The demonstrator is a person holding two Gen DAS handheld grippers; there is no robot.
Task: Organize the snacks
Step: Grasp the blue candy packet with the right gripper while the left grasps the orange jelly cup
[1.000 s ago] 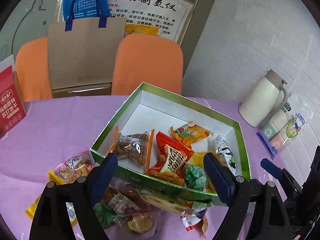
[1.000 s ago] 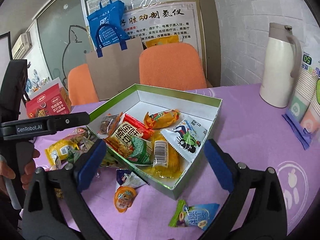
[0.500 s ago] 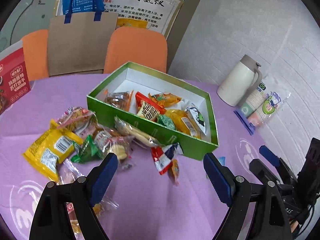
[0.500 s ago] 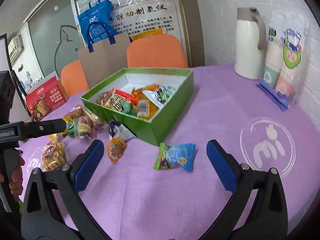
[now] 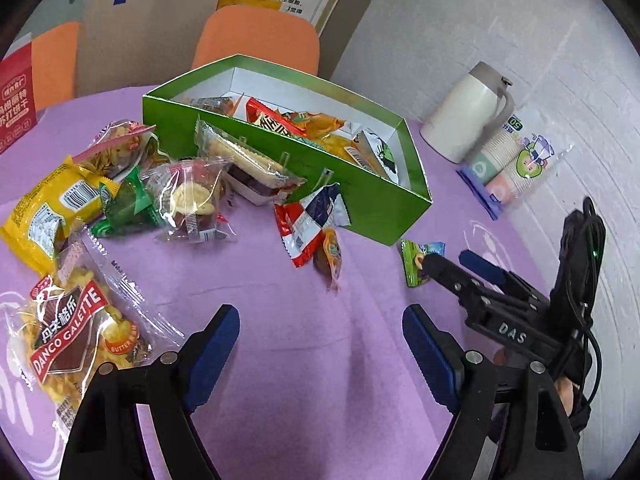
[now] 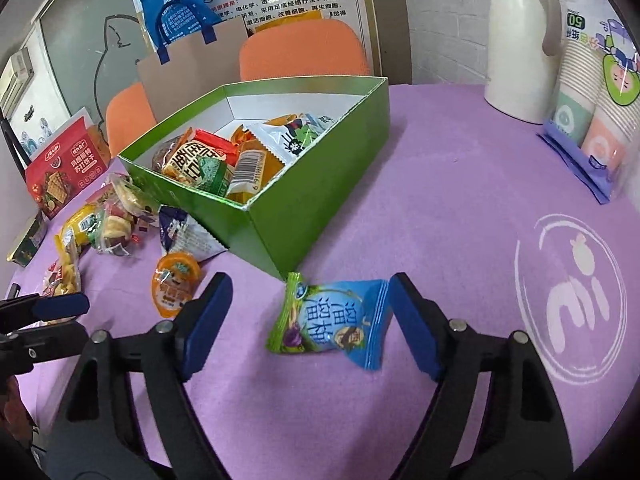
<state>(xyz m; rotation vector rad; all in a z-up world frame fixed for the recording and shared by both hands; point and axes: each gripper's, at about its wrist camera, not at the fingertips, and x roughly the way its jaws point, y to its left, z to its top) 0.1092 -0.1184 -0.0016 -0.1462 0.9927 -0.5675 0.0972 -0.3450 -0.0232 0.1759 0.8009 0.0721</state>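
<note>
The right gripper (image 6: 310,318), jaws just closing but still apart, straddles a crinkly blue-green candy packet (image 6: 330,318) lying flat on the purple cloth (image 6: 460,208) just off the green box's (image 6: 320,184) near corner; its right pad is at the packet's edge. The left gripper (image 5: 320,350) hangs open over bare cloth, nothing between its jaws. Glossy wrapped snacks (image 5: 192,196) crowd the box's left wall, with open cloth to the right.

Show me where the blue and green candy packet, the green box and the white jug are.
Blue and green candy packet (image 6: 330,322), right wrist view, middle of the wrapper.
Green box (image 6: 320,184), right wrist view, its outer side wall.
White jug (image 6: 520,40), right wrist view, middle of its body.
</note>
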